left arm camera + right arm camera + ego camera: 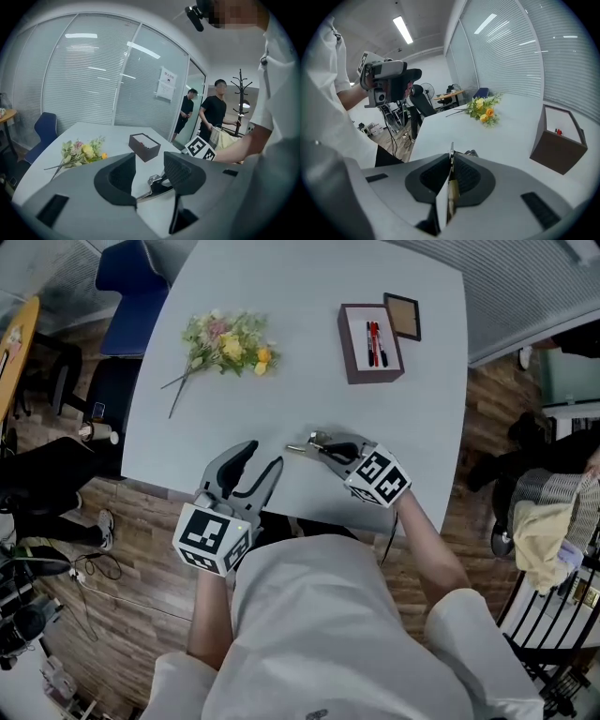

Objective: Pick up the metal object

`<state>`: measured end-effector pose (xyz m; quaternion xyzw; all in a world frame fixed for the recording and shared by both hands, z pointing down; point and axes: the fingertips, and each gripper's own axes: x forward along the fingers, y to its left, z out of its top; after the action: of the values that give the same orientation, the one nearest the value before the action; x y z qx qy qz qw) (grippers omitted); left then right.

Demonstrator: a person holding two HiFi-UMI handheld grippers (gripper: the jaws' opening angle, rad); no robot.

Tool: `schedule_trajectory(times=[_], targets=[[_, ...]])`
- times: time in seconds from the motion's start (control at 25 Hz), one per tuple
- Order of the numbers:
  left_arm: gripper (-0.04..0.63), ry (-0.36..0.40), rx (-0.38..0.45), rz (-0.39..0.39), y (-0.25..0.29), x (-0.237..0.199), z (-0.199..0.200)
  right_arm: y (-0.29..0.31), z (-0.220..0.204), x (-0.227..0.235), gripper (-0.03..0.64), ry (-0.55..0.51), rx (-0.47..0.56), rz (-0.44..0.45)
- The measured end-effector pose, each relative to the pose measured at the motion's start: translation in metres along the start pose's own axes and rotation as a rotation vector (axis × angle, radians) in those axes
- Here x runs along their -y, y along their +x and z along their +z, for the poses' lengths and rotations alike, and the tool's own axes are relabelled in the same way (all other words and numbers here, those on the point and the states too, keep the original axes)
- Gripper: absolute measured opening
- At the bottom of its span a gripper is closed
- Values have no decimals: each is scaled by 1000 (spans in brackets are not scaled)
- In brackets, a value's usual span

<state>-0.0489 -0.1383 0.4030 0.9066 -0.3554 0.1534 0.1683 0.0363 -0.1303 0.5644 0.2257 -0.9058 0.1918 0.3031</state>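
Metal object point(300, 448), only one, is clamped by the right gripper point(451, 174).

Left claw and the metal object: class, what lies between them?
Nothing. The head view shows only bare table between the open left claw and the metal object, which the right claw grips.

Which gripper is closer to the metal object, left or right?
Right. The right gripper is shut on the metal object, which sticks out past its jaws. The left gripper is open and empty, apart from it, near the table edge.
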Motion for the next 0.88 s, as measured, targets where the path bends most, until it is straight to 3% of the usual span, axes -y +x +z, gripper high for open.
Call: schedule_trajectory(times=[0.88], targets=[[189, 38, 65, -44, 21, 2, 34, -82, 93, 22, 34, 56, 308, -245]])
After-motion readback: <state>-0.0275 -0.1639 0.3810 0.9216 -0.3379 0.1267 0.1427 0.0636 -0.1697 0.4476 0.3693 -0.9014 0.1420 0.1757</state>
